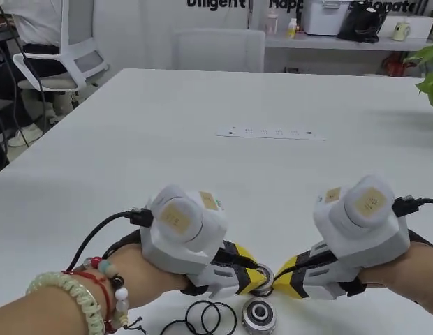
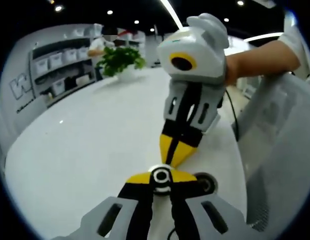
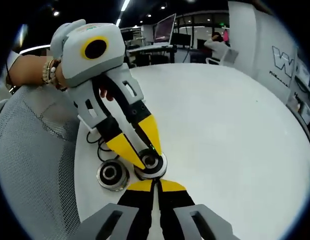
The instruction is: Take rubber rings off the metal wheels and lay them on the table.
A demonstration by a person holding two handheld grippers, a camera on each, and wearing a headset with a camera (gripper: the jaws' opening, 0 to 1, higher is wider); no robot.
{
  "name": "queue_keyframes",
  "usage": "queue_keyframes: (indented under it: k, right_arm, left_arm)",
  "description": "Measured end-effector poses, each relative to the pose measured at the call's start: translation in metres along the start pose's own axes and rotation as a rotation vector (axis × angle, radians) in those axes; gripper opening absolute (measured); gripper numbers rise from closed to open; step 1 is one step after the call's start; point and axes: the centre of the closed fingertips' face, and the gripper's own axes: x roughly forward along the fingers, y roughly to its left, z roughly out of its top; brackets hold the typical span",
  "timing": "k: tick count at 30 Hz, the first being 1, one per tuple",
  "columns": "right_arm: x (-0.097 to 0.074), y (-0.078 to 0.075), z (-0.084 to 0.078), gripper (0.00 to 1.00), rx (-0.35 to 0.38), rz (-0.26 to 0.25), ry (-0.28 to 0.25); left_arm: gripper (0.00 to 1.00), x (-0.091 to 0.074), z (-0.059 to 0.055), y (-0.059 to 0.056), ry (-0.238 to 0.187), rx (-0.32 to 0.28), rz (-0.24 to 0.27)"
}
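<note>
beside the free wheel (image 1: 259, 315), loose rings (image 1: 204, 317)

Left gripper (image 1: 255, 277) and right gripper (image 1: 283, 283): white-grey housings, yellow-tipped black jaws, black cables (image 1: 98, 227). Bead bracelets (image 1: 91, 300) sit on the wrist at lower left.

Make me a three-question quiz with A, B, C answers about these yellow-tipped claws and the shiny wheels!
1. Where do the loose black rubber rings lie?
A) on the white table near the left claw
B) on the far shelf
C) on the chair

2. How many round metal wheels are there?
A) one
B) two
C) four

3. How is the right claw?
A) wide open
B) shut
C) holding a cup

Answers:
1 A: the rings lie flat on the table by the person's wrist.
2 B: a held wheel sits in the left claw's grip and a spare wheel rests on the table.
3 B: its yellow tips meet in the right gripper view.
</note>
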Motion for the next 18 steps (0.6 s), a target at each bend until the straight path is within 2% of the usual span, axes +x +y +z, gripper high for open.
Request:
queue_keyframes:
  k: [3, 6, 8, 9, 10, 11, 12, 18]
  right_arm:
    - [0.0, -0.003, 0.0, 0.0, 0.095, -0.008, -0.004]
    - [-0.002, -0.008, 0.003, 0.0, 0.193, -0.013, -0.032]
    - [-0.007, -0.013, 0.012, 0.0, 0.263, -0.01, -0.09]
    - [-0.01, -0.013, 0.02, 0.0, 0.308, 0.009, -0.14]
    - [-0.01, -0.01, 0.019, 0.0, 0.344, 0.031, -0.13]
    - [-0.01, -0.011, 0.014, 0.0, 0.36, 0.014, -0.102]
    - [-0.009, -0.011, 0.014, 0.0, 0.32, 0.009, -0.107]
    - [-0.009, -0.006, 0.02, 0.0, 0.338, 0.019, -0.102]
  left_arm:
    - [0.13, 0.0, 0.0, 0.0, 0.002, 0.002, 0.0]
    - [0.13, 0.0, -0.001, 0.001, 0.004, -0.005, 0.005]
    - [0.13, 0.0, -0.001, 0.002, 0.005, -0.016, 0.005]
    - [0.13, 0.0, -0.002, 0.002, 0.006, -0.017, 0.005]
    - [0.13, 0.0, -0.001, 0.002, 0.005, -0.017, 0.007]
    - [0.13, 0.0, -0.001, 0.001, 0.005, -0.013, 0.008]
    - [0.13, 0.0, -0.001, 0.002, 0.006, -0.006, 0.009]
    - [0.13, 0.0, -0.001, 0.001, 0.022, 0.017, 0.015]
